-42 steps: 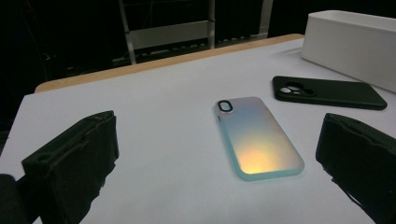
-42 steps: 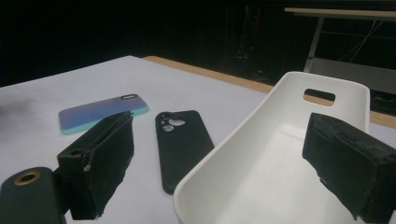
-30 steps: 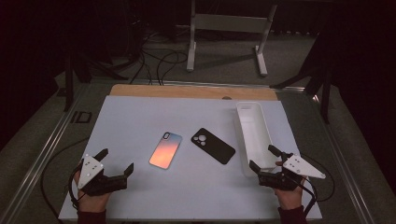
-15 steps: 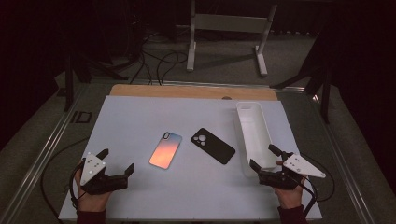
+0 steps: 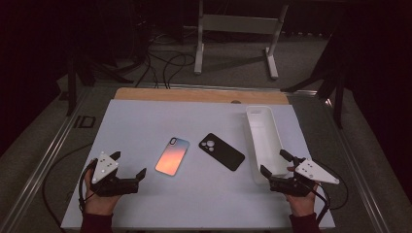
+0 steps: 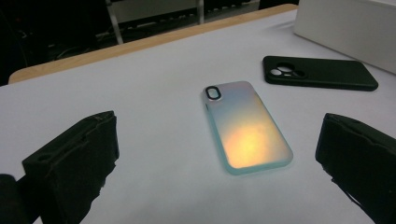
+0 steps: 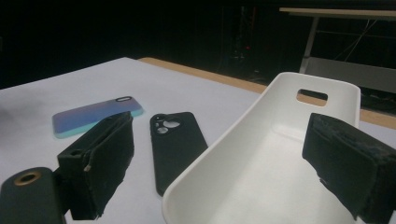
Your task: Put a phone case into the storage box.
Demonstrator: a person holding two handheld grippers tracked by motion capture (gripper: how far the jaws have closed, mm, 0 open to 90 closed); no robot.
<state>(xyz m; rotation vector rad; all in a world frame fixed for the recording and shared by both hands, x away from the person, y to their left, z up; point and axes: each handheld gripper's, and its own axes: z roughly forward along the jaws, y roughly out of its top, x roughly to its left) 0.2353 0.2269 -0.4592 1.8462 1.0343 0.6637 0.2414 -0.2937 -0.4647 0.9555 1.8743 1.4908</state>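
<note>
High view: the left gripper (image 5: 128, 170) and right gripper (image 5: 275, 162), jaws apart and empty, have barely shifted over the last second; no grasp has begun.

Left gripper view: the iridescent orange-teal phone case (image 6: 245, 127) lies at twelve o'clock.

Right gripper view: the matte black phone case (image 7: 176, 144) lies at ten o'clock beside the long white plastic tray (image 7: 261, 177).

The left gripper (image 5: 127, 168) sits at the near left of the table, held in the person's left hand (image 5: 99, 199), its jaws spread wide and pointing right and slightly away. The right gripper (image 5: 275, 162) sits at the near right in the right hand (image 5: 301, 201), jaws likewise wide apart, pointing left and away.
</note>
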